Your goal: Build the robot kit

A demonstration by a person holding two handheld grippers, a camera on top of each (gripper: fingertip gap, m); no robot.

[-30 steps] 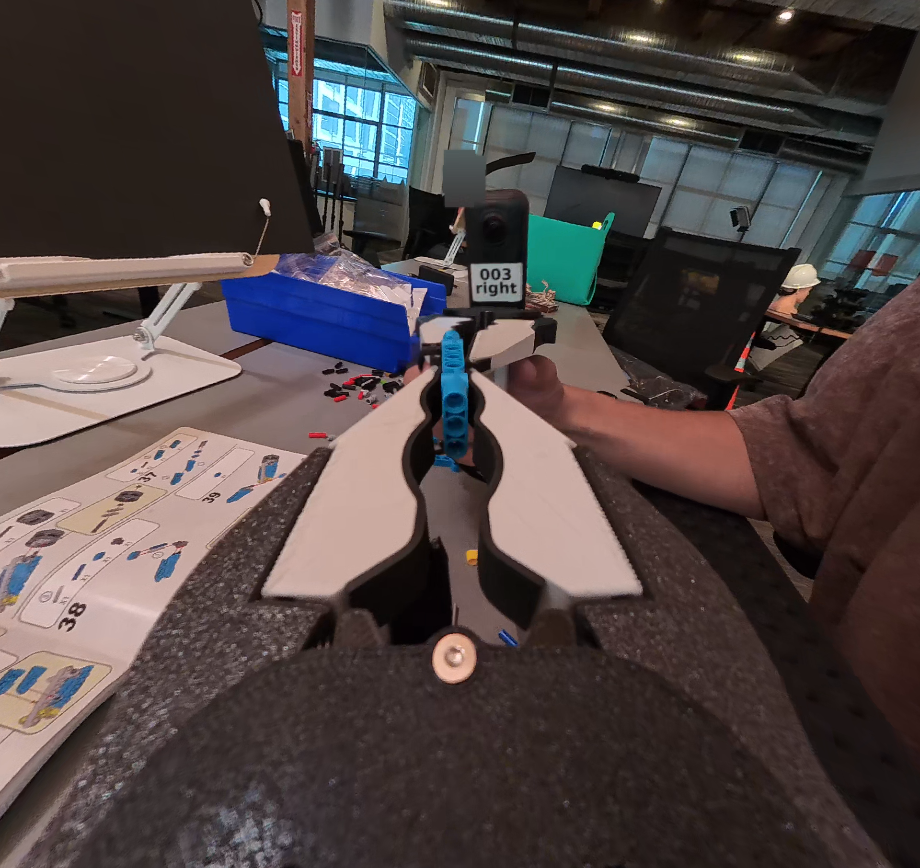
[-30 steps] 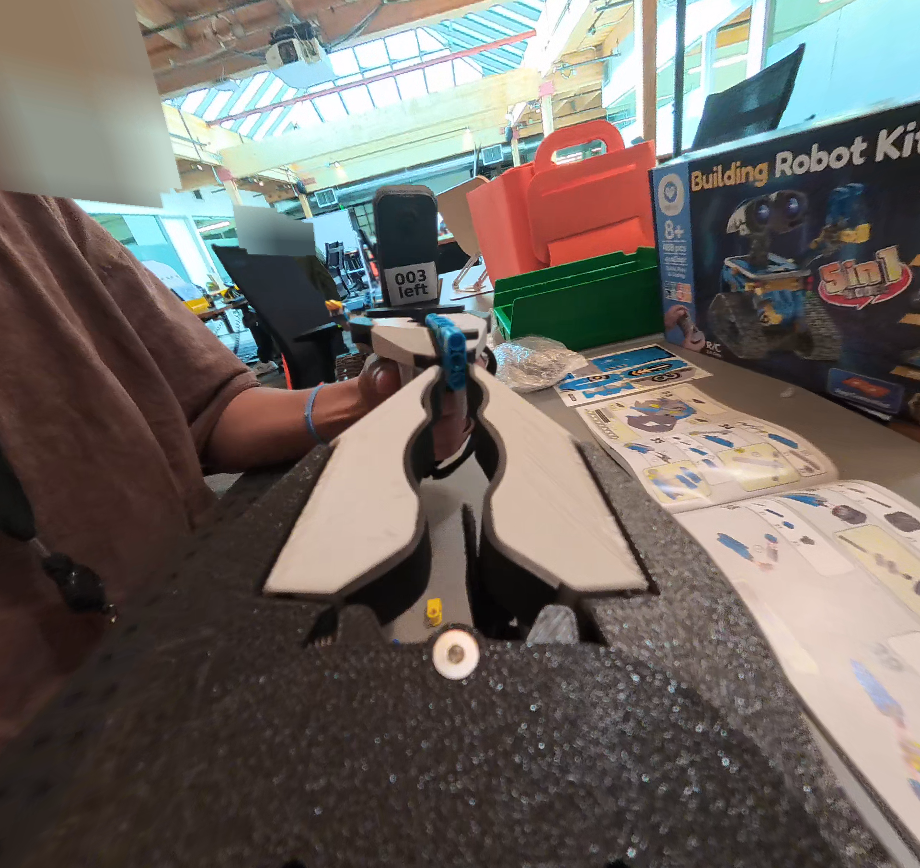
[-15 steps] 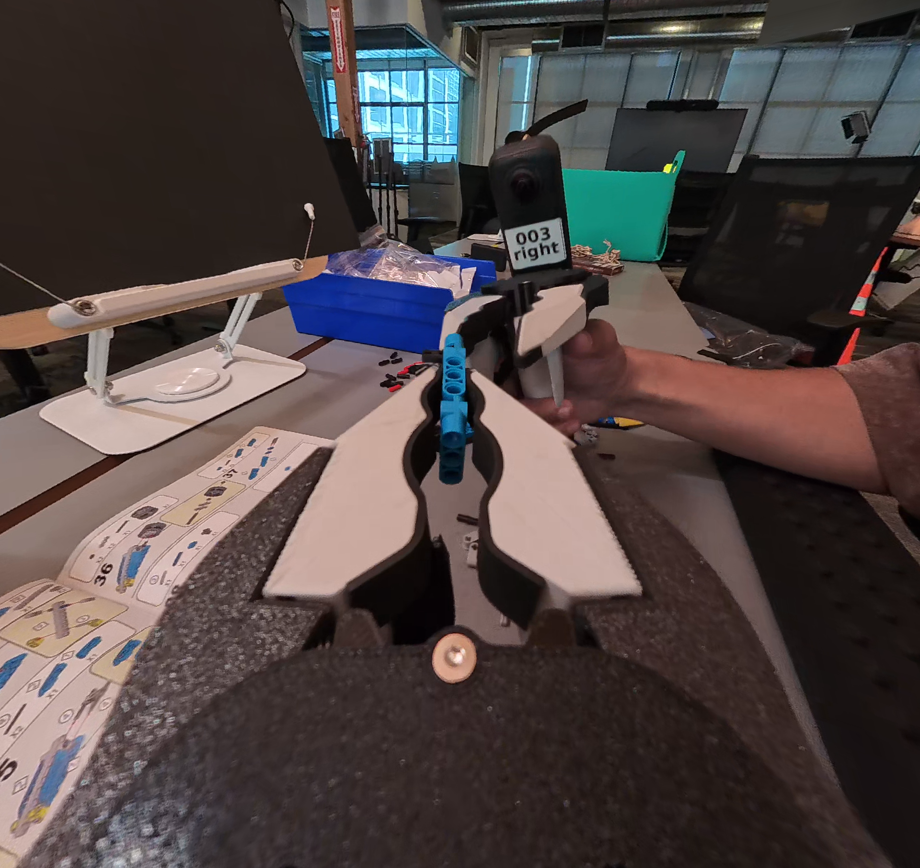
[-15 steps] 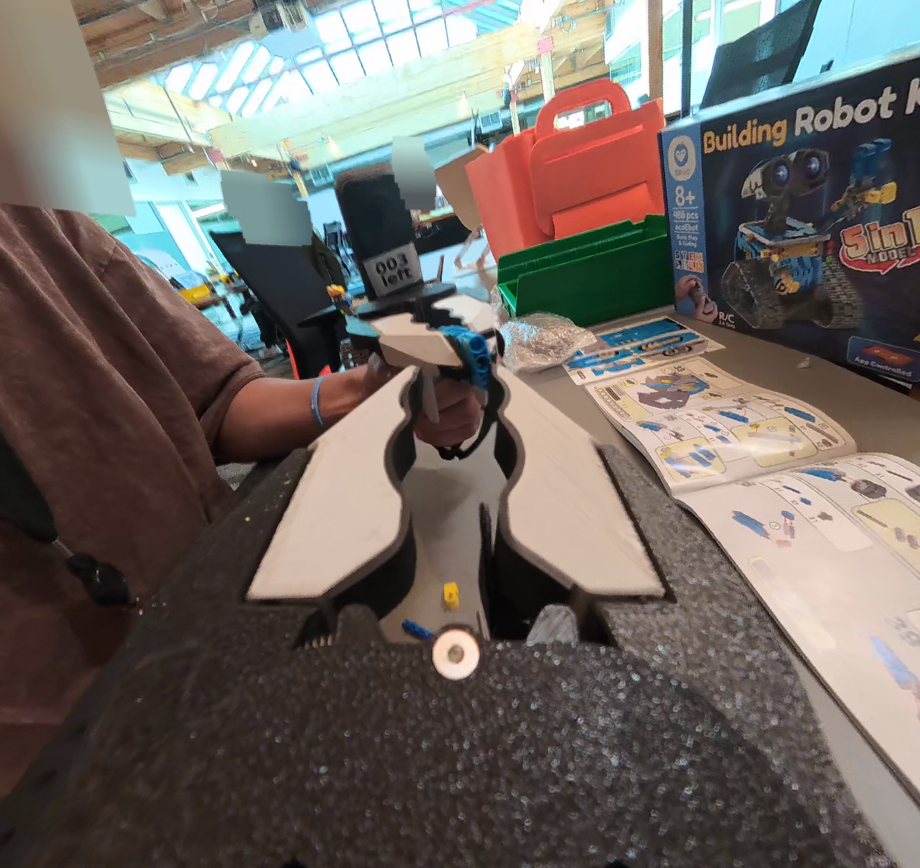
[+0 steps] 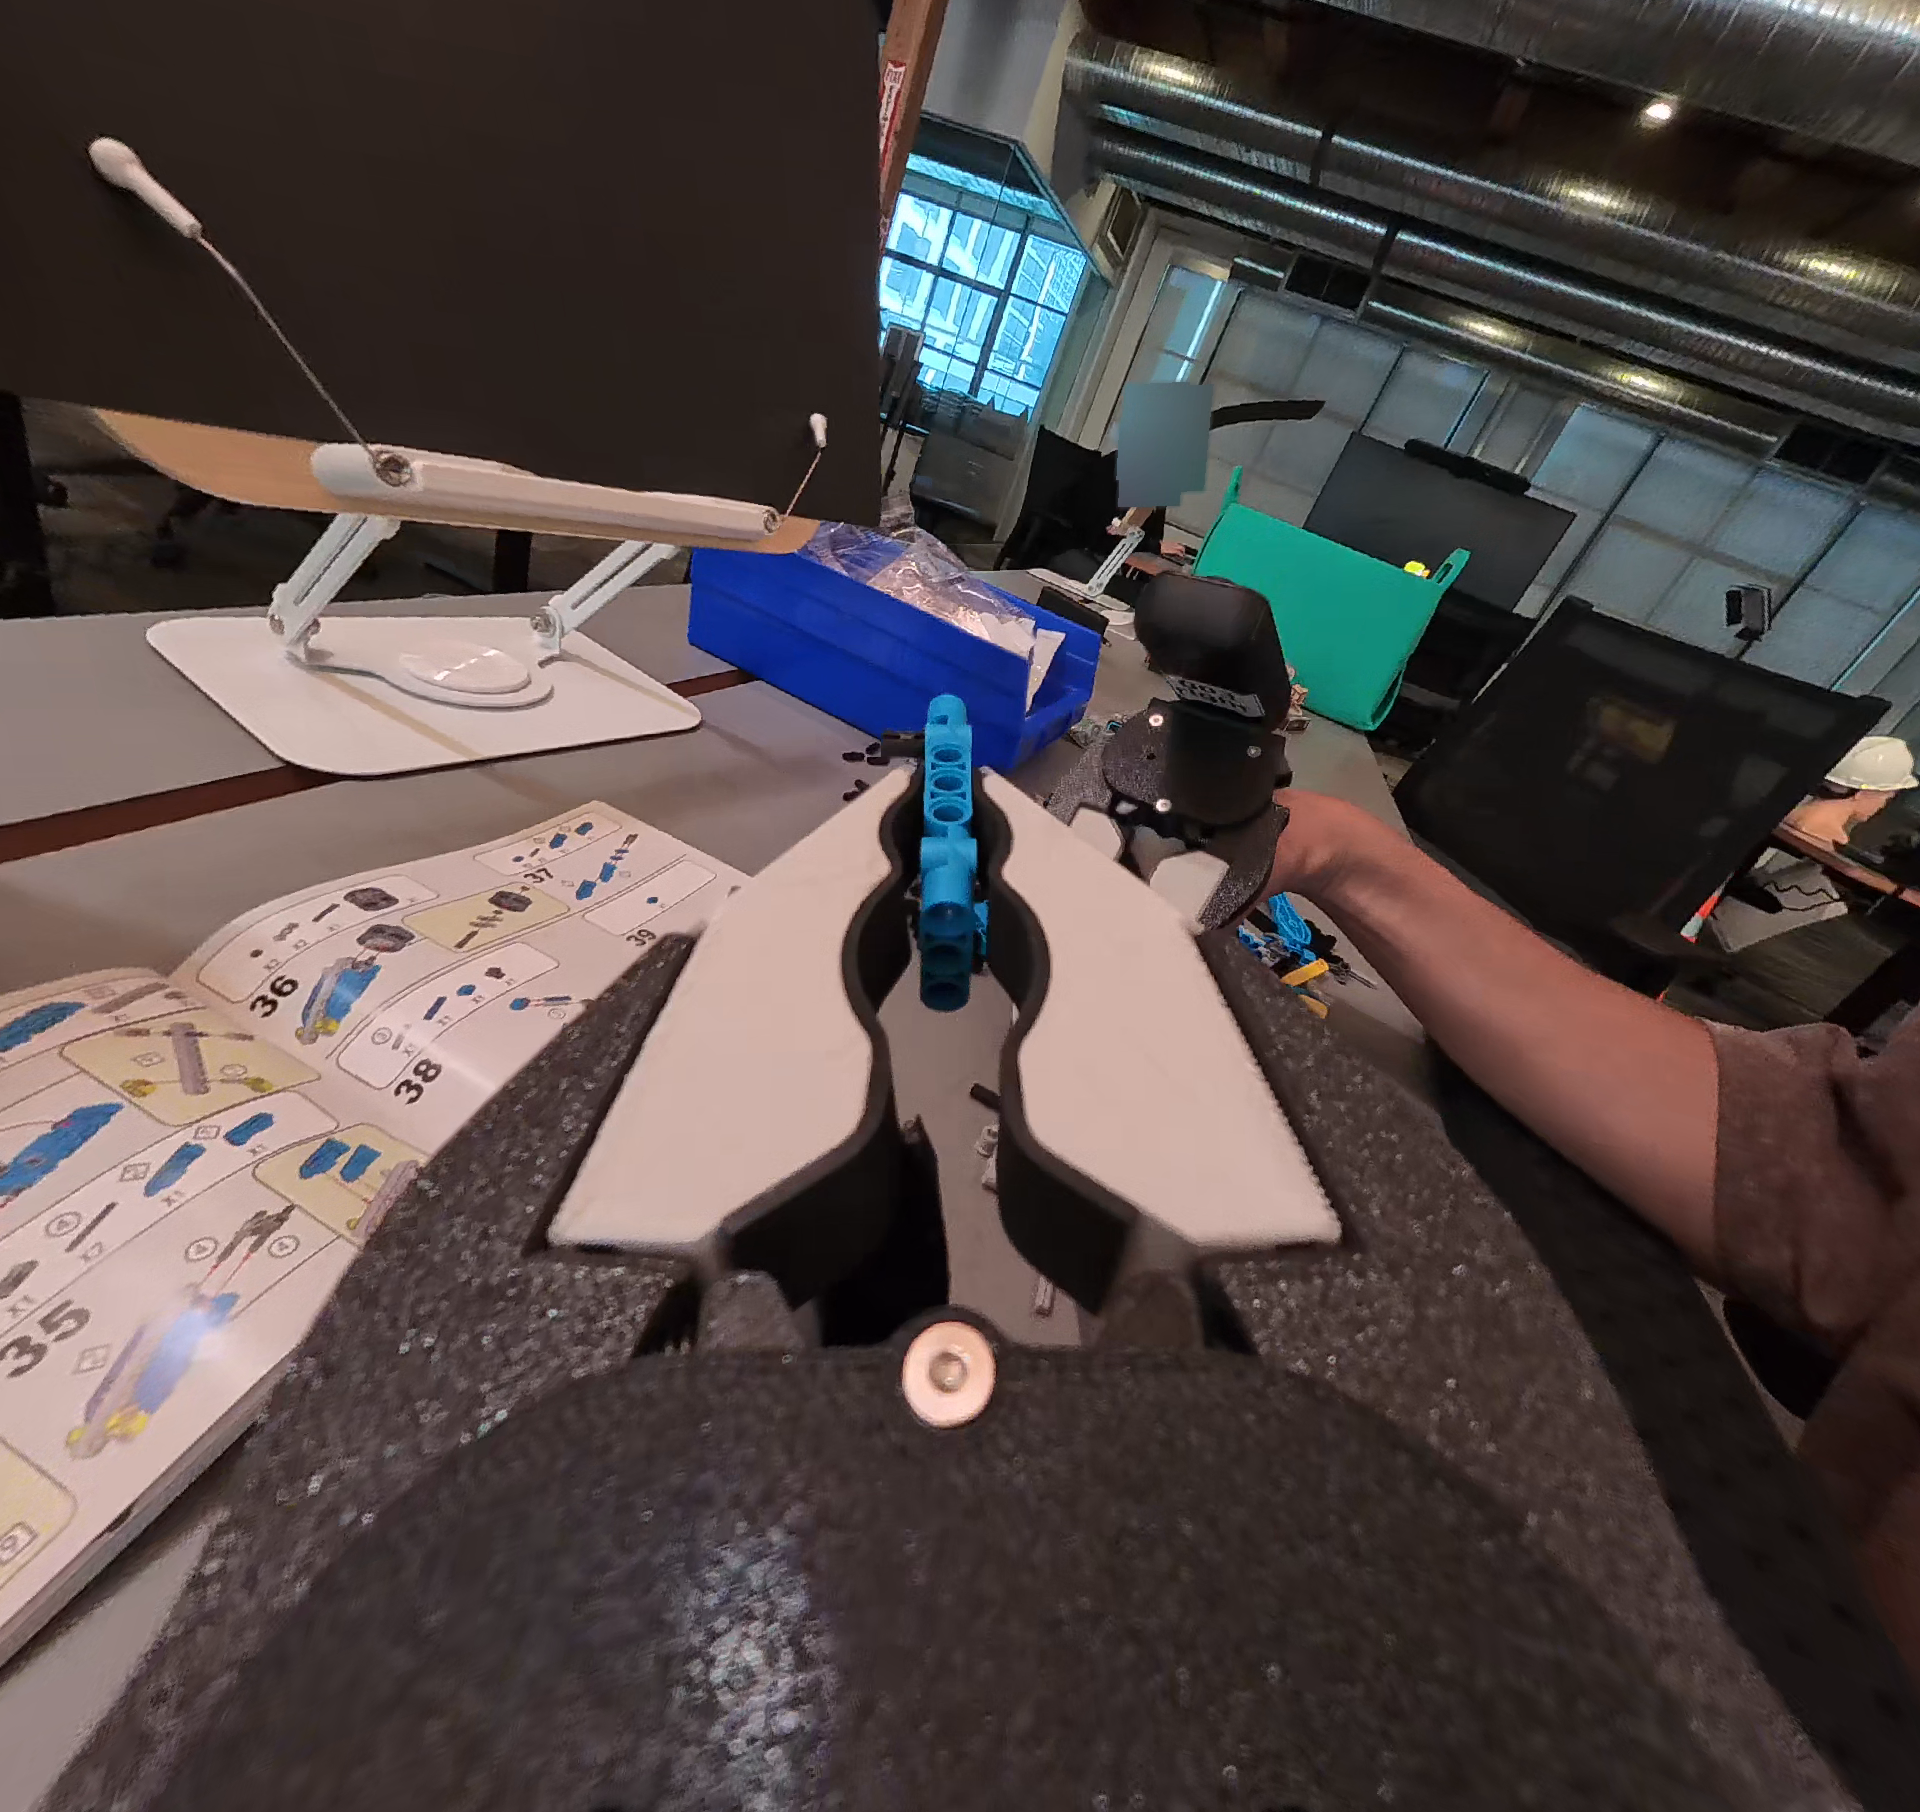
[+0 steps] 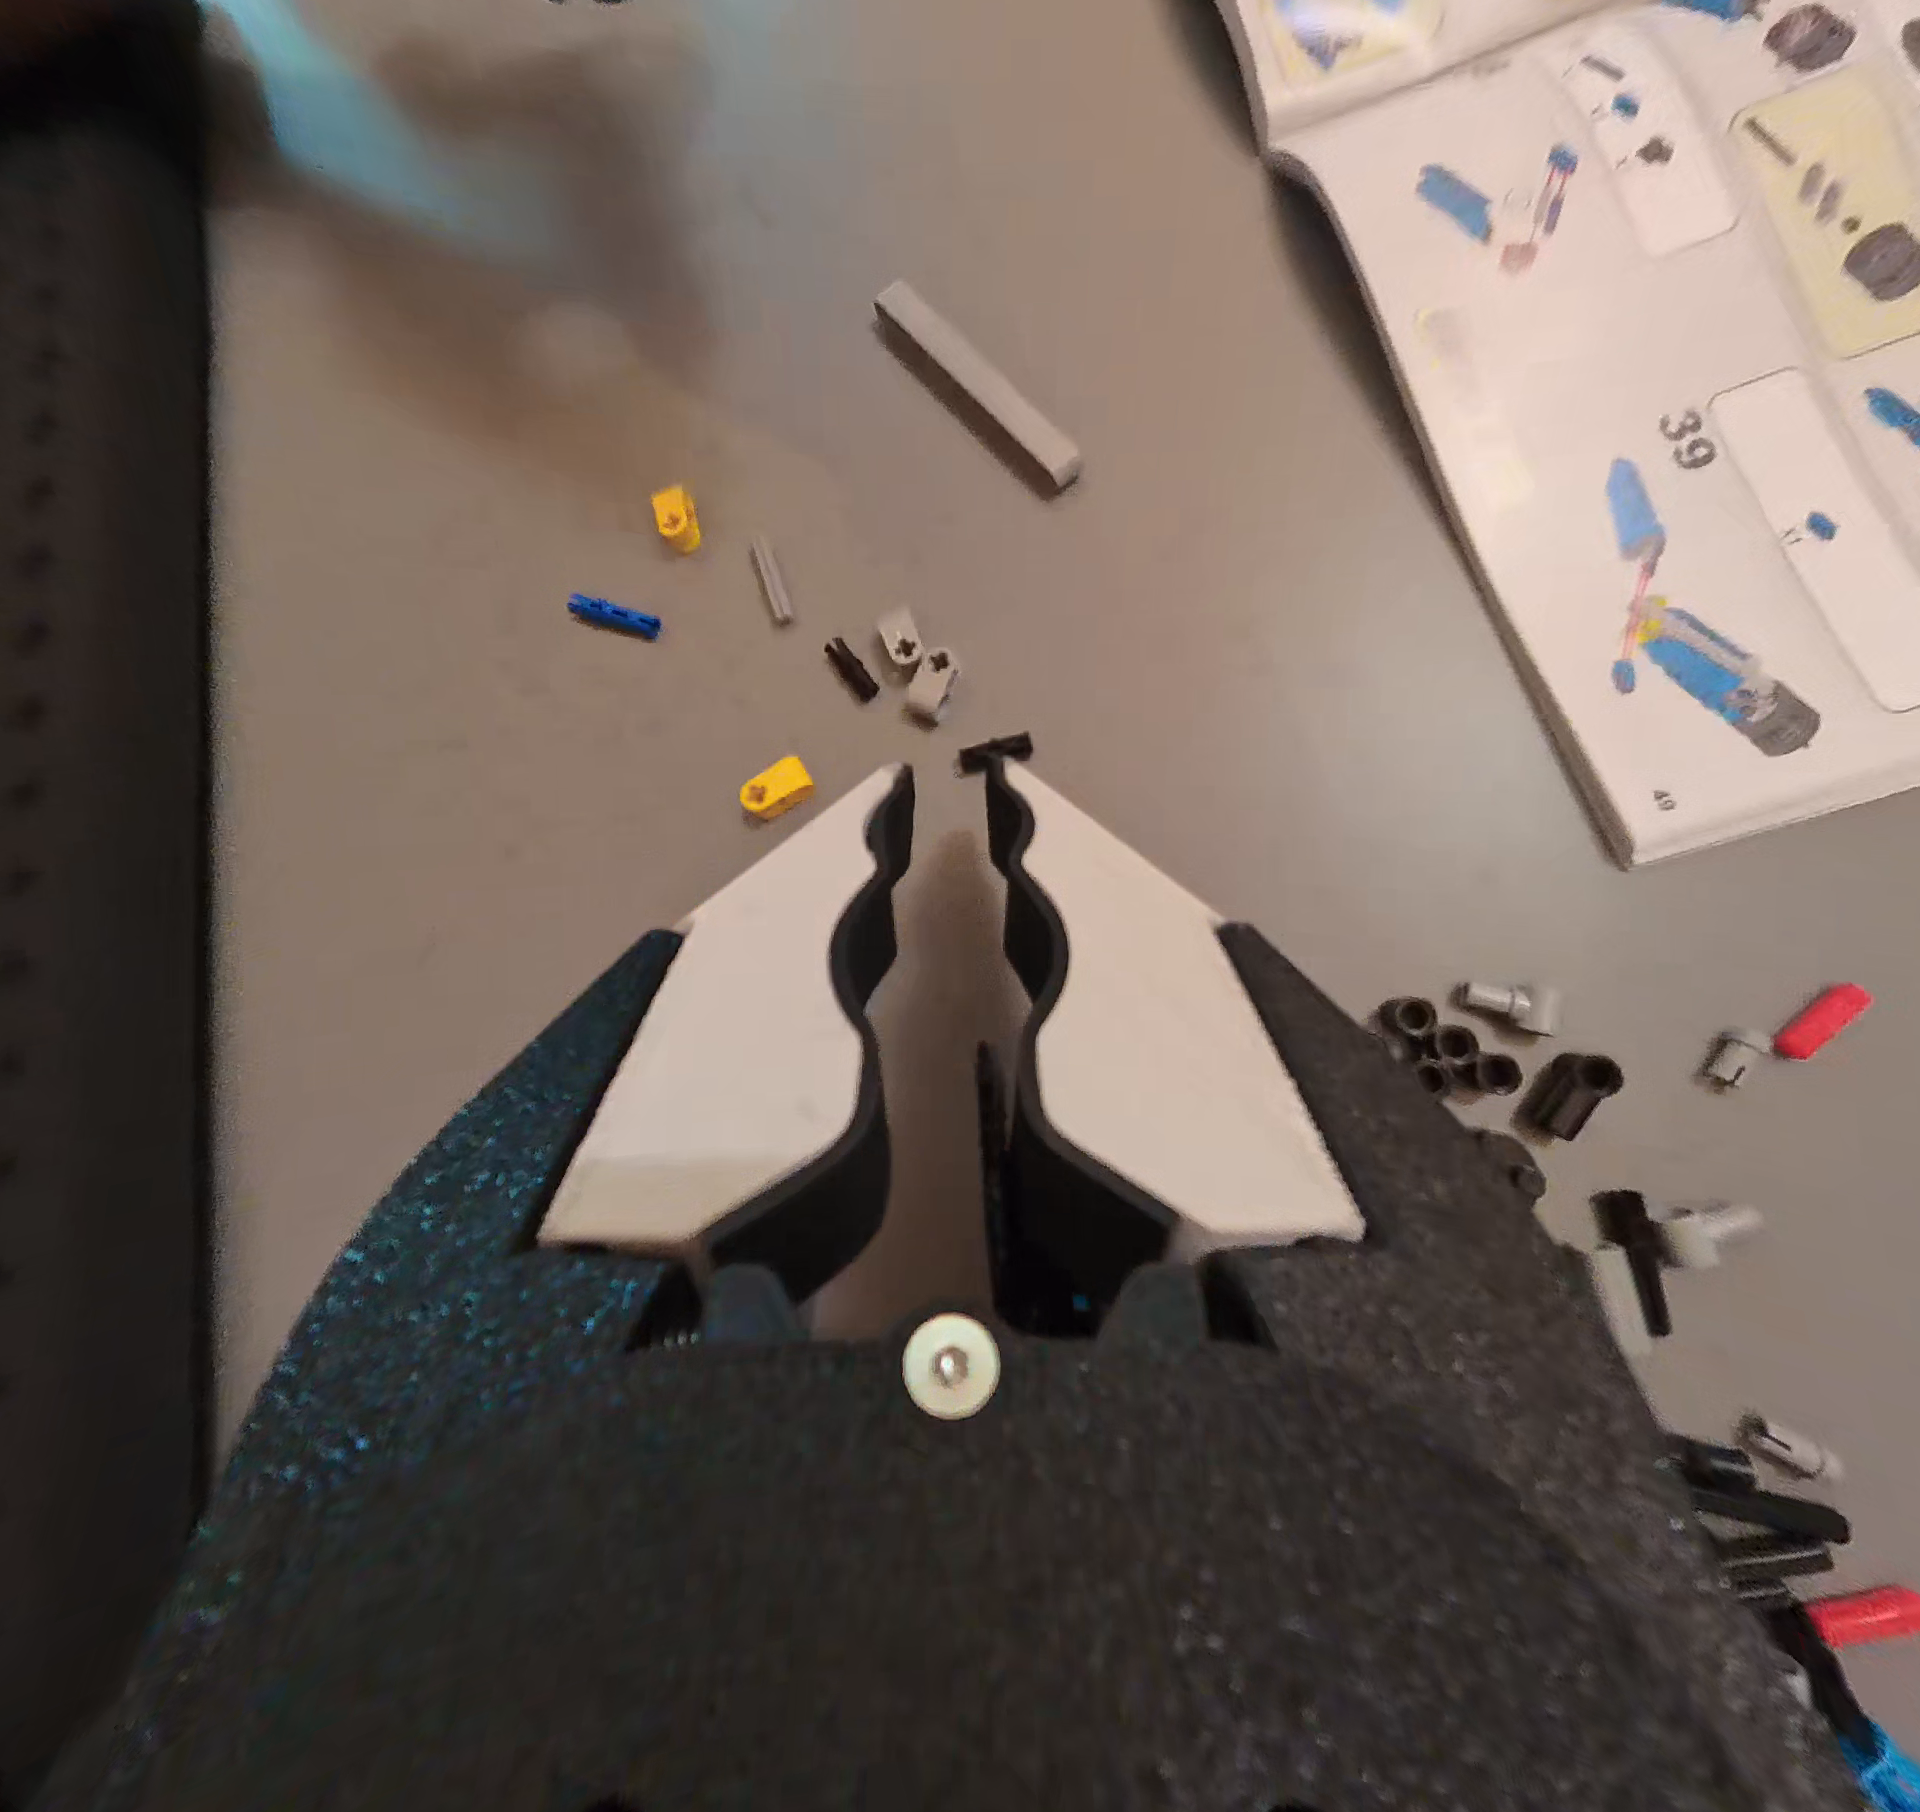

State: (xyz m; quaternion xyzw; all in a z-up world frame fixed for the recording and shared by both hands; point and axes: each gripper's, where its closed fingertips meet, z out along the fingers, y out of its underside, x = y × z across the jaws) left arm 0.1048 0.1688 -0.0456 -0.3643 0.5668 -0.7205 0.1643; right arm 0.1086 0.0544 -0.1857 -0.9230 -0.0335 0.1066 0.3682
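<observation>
The left tongs were closed on a bright blue beam, a slim plastic building piece with a row of round holes along its length. It stood upright between the pale fingers, its top end poking above their tips and its lower end hanging free in the gap, above the grey table. An open instruction booklet lay on the table to the left, and a blue bin with clear plastic bags sat farther back.

The right tongs pointed down at the table with a narrow gap between the tips and nothing held. A small black pin lay on the table just at the right tip. Close ahead lay two grey connectors, another black pin, two yellow pieces, a blue pin and a long grey bar.
</observation>
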